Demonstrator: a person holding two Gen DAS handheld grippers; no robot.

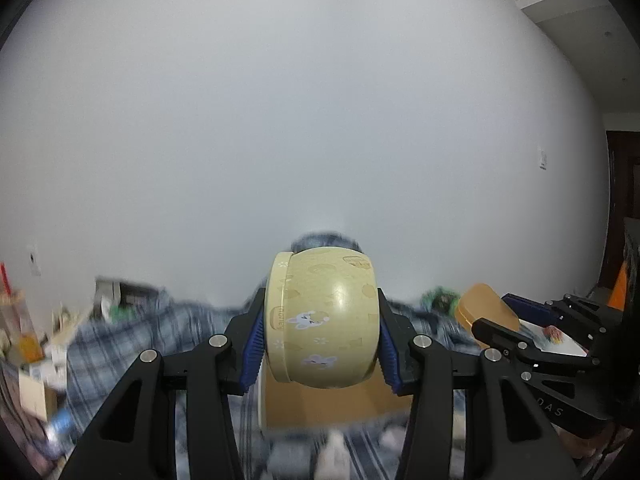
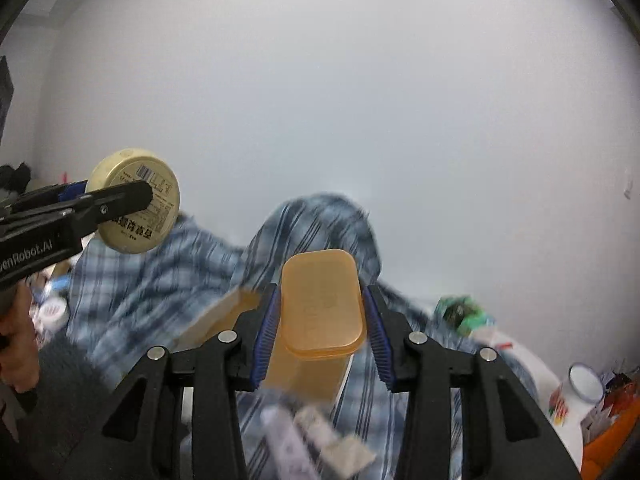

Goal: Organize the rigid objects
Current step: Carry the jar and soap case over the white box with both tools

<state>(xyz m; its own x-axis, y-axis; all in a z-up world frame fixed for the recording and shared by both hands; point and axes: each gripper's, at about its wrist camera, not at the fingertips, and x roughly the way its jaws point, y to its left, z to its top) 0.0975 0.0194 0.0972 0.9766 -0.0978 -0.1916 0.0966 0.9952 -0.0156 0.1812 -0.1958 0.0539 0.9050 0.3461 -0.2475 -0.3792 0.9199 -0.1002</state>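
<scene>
My left gripper [image 1: 320, 320] is shut on a pale yellow round tin [image 1: 324, 320] printed with small rabbits, held on its side with the lid to the left. In the right wrist view the same tin [image 2: 134, 200] shows its labelled base, up at the left. My right gripper [image 2: 320, 316] is shut on a translucent orange soap box [image 2: 322, 304], its blue pads [image 2: 268, 328] pressing its long sides. That orange box [image 1: 486, 308] also appears at the right of the left wrist view. Both are raised above a brown cardboard box [image 2: 224, 320] on a blue plaid cloth [image 2: 152, 280].
Small packets and bottles [image 1: 28, 340] crowd the left edge. A green packet [image 2: 460, 312] lies on the right, with a white cup [image 2: 586, 380] and orange-rimmed clutter beyond. A white wall [image 2: 360, 120] fills the background. A hand [image 2: 16, 344] holds the left gripper.
</scene>
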